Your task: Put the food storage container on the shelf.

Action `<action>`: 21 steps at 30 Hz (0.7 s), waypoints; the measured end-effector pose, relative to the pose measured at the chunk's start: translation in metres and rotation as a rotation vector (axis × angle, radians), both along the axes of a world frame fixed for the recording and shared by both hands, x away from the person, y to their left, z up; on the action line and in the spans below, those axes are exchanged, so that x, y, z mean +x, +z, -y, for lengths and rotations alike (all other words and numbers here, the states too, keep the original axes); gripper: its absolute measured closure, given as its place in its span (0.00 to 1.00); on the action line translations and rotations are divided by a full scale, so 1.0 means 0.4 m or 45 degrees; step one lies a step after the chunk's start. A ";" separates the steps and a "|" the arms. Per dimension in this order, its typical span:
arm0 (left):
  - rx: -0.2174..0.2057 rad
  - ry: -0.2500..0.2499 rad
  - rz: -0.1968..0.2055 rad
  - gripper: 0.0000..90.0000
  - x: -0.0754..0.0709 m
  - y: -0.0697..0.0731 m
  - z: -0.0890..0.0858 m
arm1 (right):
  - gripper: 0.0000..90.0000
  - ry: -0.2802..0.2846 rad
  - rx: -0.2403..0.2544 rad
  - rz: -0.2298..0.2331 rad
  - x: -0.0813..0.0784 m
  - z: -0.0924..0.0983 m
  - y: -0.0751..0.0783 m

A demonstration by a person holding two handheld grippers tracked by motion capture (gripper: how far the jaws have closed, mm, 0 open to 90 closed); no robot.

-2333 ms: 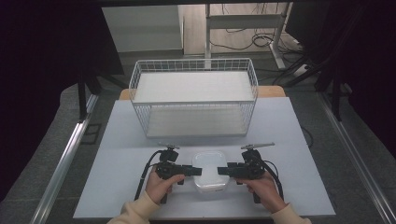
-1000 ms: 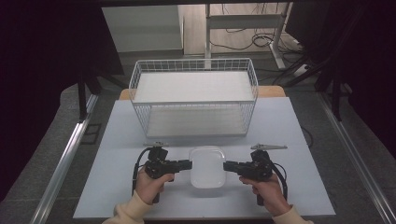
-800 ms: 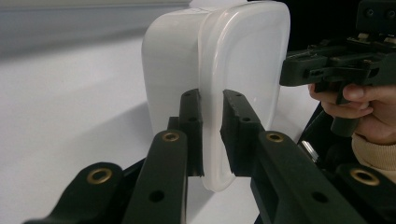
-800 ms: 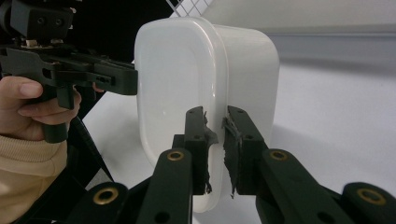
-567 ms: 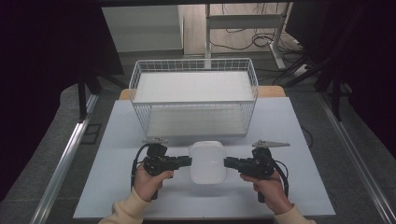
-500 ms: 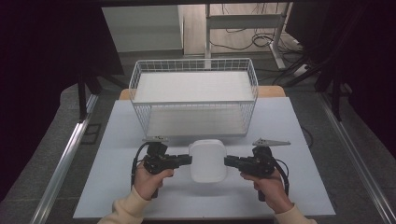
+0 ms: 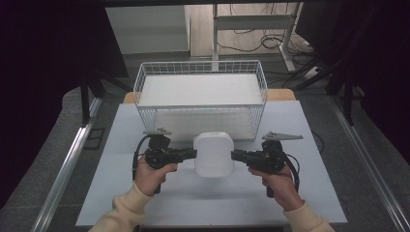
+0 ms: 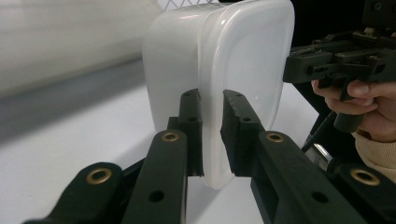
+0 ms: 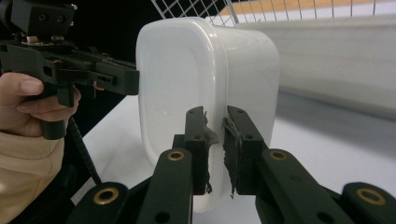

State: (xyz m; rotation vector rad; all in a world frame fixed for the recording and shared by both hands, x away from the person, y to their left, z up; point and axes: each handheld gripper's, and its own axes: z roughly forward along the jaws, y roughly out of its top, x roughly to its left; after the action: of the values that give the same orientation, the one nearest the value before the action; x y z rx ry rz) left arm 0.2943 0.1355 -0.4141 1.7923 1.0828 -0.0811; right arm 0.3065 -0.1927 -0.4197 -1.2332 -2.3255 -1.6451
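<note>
A white translucent plastic tub (image 7: 212, 154) hangs above the table between both hands, in front of the wire basket. My left gripper (image 7: 193, 153) is shut on the tub's left rim, and my right gripper (image 7: 234, 155) is shut on its right rim. In the left gripper view the two black jaws pinch the tub's thin rim (image 8: 212, 135), with the other hand's gripper (image 8: 336, 60) at the far side. In the right gripper view the jaws, with torn pads (image 9: 211, 135), clamp the opposite rim of the tub (image 9: 205, 79); the left hand's gripper (image 9: 70, 70) reaches the tub from the left.
A white wire basket (image 7: 200, 96) stands at the back of the white table (image 7: 314, 193), just behind the lifted tub. Metal rails run along both sides of the table. Cables trail from each gripper.
Both grippers have raised the tub off the table and carried it toward the basket. The tub has tipped from lying flat, and its opening no longer faces up.
</note>
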 end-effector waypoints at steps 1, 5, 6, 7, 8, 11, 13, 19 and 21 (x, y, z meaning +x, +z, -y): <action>0.001 0.001 0.006 0.87 0.001 0.005 -0.002 | 0.88 0.001 0.000 0.007 0.002 -0.002 0.007; 0.006 0.010 0.032 0.87 0.005 0.032 -0.011 | 0.88 0.004 -0.003 0.033 0.010 -0.010 0.031; 0.007 0.012 0.037 0.87 0.006 0.038 -0.013 | 0.88 0.008 -0.003 0.044 0.015 -0.016 0.045; 0.006 0.012 0.042 0.87 0.008 0.043 -0.015 | 0.88 0.008 -0.003 0.044 0.015 -0.016 0.045; 0.006 0.013 0.045 0.87 0.008 0.048 -0.016 | 0.88 0.008 -0.006 0.051 0.017 -0.018 0.052; 0.003 0.021 0.061 0.87 0.012 0.067 -0.023 | 0.88 0.010 -0.010 0.068 0.024 -0.025 0.069; 0.001 0.022 0.073 0.87 0.015 0.078 -0.028 | 0.88 0.013 -0.014 0.078 0.028 -0.030 0.083; -0.003 0.028 0.088 0.87 0.028 0.107 -0.037 | 0.88 0.020 -0.014 0.093 0.044 -0.042 0.118; -0.002 0.027 0.095 0.87 0.032 0.115 -0.040 | 0.88 0.019 -0.015 0.101 0.048 -0.044 0.127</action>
State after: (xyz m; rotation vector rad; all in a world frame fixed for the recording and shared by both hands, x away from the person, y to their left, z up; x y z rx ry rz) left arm 0.3071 0.1514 -0.3681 1.7683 1.0485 -0.0022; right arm 0.3256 -0.1750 -0.3689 -1.1703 -2.3872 -1.7083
